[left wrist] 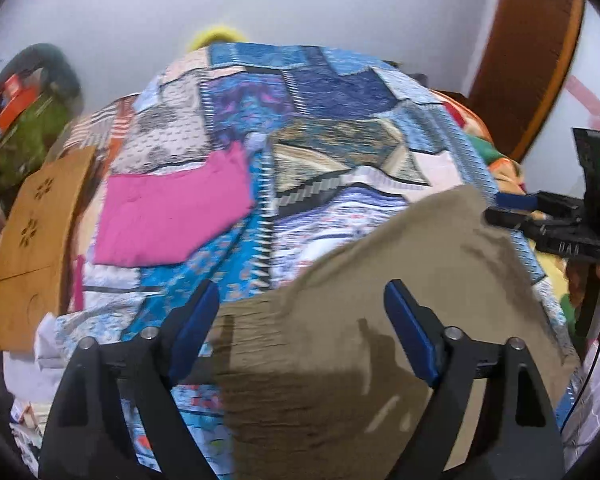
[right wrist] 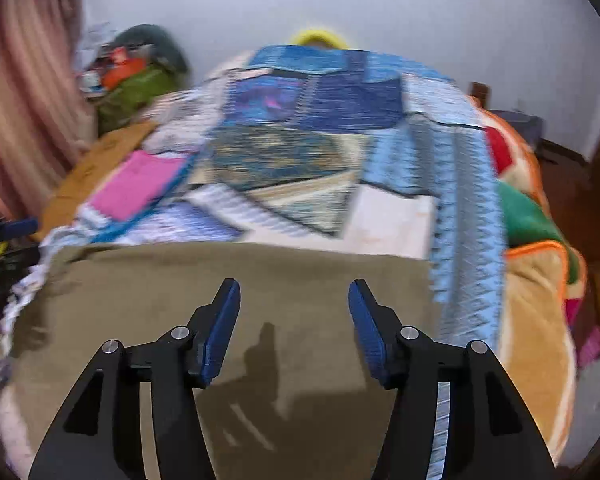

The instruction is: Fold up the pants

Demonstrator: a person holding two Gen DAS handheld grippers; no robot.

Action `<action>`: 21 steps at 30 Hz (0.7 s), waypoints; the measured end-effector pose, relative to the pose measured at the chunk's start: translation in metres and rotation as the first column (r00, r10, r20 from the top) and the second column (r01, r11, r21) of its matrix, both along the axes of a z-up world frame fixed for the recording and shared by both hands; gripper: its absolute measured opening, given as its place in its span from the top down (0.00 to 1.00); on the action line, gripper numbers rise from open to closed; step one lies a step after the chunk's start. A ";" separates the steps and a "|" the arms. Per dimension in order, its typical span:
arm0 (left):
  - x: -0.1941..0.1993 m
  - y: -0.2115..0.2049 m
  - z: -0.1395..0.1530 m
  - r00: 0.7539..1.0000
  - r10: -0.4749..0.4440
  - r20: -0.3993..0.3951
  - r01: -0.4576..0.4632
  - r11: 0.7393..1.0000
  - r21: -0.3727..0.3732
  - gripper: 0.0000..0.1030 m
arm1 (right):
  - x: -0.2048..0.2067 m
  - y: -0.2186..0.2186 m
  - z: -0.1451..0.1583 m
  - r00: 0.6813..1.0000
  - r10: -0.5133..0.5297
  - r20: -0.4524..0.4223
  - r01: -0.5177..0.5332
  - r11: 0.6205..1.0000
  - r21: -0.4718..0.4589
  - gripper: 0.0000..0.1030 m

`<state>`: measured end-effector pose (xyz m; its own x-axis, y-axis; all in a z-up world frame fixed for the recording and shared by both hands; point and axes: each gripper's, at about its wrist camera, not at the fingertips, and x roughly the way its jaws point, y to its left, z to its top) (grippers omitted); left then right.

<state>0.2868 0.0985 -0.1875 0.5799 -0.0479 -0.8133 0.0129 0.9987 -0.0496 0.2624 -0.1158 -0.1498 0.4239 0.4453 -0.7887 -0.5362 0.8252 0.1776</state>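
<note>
The olive-tan pants [left wrist: 380, 280] lie flat on a patchwork quilt [left wrist: 300, 120] on the bed; they also fill the near part of the right wrist view [right wrist: 228, 280]. My left gripper [left wrist: 300, 304] hovers open over the pants' near left part, holding nothing. My right gripper [right wrist: 294, 300] is open above the pants' middle, holding nothing. The right gripper also shows at the right edge of the left wrist view [left wrist: 516, 208], beside the pants' far corner. Both views are motion-blurred.
A folded pink garment [left wrist: 172, 216] lies on the quilt to the left, also in the right wrist view [right wrist: 136, 184]. A wooden board [left wrist: 32, 240] lies at the bed's left edge. An orange and green blanket [right wrist: 540, 240] lies to the right. A wall stands behind.
</note>
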 end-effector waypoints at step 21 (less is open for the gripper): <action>-0.064 -0.041 -0.048 0.997 -0.018 -0.081 0.027 0.993 0.117 0.04 | -0.112 -0.035 -0.038 0.985 0.011 -0.172 -0.013 1.000 -0.007 0.27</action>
<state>0.2229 0.0578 -0.2353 0.5125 0.0390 -0.8578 0.0361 0.9971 0.0669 0.1500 -0.1513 -0.1883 0.2764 0.4431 -0.8528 -0.5082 0.8205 0.2617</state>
